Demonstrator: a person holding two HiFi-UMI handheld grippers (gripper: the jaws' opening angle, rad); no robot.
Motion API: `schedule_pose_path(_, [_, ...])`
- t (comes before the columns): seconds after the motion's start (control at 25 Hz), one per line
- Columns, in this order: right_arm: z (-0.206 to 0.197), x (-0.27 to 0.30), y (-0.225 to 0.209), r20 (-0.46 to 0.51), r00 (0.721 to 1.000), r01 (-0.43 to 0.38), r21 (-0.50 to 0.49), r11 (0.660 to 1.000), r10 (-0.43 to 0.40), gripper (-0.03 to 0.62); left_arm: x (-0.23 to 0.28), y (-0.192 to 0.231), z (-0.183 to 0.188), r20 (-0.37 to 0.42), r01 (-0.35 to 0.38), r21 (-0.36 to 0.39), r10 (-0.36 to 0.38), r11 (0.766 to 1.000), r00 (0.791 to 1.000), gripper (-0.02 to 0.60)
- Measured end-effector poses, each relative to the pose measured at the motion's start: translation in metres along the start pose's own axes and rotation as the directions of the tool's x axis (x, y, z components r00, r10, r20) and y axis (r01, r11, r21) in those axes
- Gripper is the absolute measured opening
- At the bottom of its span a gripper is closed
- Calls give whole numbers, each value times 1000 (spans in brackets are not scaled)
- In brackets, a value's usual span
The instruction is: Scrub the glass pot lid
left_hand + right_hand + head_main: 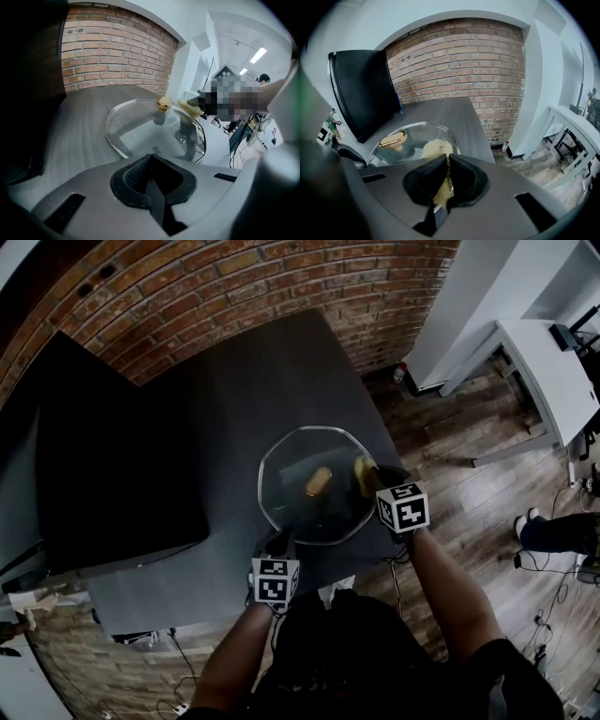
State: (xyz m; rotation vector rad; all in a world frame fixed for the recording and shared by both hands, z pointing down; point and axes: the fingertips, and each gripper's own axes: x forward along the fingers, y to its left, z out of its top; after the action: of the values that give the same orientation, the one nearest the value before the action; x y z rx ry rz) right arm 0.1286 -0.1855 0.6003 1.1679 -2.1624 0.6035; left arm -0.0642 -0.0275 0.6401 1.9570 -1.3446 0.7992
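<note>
Lid (289, 498) lies at the tabletop's (234, 399) near right corner, gold knob (393, 139) up. The left gripper (151, 157) has its jaws closed at the lid's near rim, seemingly pinching it. The right gripper (445, 161) is clamped on a yellow sponge (436, 149), which touches the glass beside the knob.
</note>
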Motion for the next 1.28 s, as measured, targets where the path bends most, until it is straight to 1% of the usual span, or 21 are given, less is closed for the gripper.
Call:
schedule_pose_path(0.16, [46,-5,28,75,996,-42,-80,996,49,25,-1,-1,0,-10,24,4,-24,1000,1000,32])
schedule_pose_path(0.28, [79,-6,61,112,987,-96,-160,982,114,25,-3,-4,0,-21,47,17,-46,999,999,32])
schedule_pose_path(0.4, [105,1,103,112,973,-169,-253,953,203,25,-2,-5,0,-23,58,37,-57,998,998,33])
schedule_pose_path(0.48, [114,9,133,87,962,-217,-323,921,258,25,0,-6,0,-11,63,45,-63,997,998,32])
schedule_pose_path(0.6, [111,22,176,7,950,-278,-441,853,314,25,-2,-8,0,-22,77,33,-77,996,997,33])
schedule_pose_path(0.72, [98,35,208,-73,940,-315,-564,764,333,25,-3,-9,0,-35,92,33,-91,995,995,34])
schedule_pose_path(0.84, [79,48,230,-154,928,-353,-648,674,338,25,-1,-9,0,-34,106,47,-105,993,994,33])
schedule_pose_path(0.96, [58,61,245,-249,917,-391,-717,577,312,25,-1,-8,0,-30,119,54,-118,991,993,34])
schedule_pose_path(1.08, [41,74,250,-323,913,-407,-776,482,250,25,-1,-8,-1,-28,134,53,-133,990,991,32])
schedule_pose_path(1.12, [38,79,249,-342,911,-411,-788,459,229,25,-1,-7,-1,-28,138,54,-137,989,990,33])
schedule_pose_path(1.16, [35,83,248,-359,909,-416,-794,443,210,25,-1,-7,0,-27,142,56,-141,988,990,32])
schedule_pose_path(1.2, [33,87,247,-376,906,-423,-795,435,193,25,-1,-7,0,-26,146,59,-145,988,989,32])
schedule_pose_path(1.28, [32,93,242,-406,899,-435,-787,437,164,25,-1,-7,1,-25,154,63,-153,986,988,33])
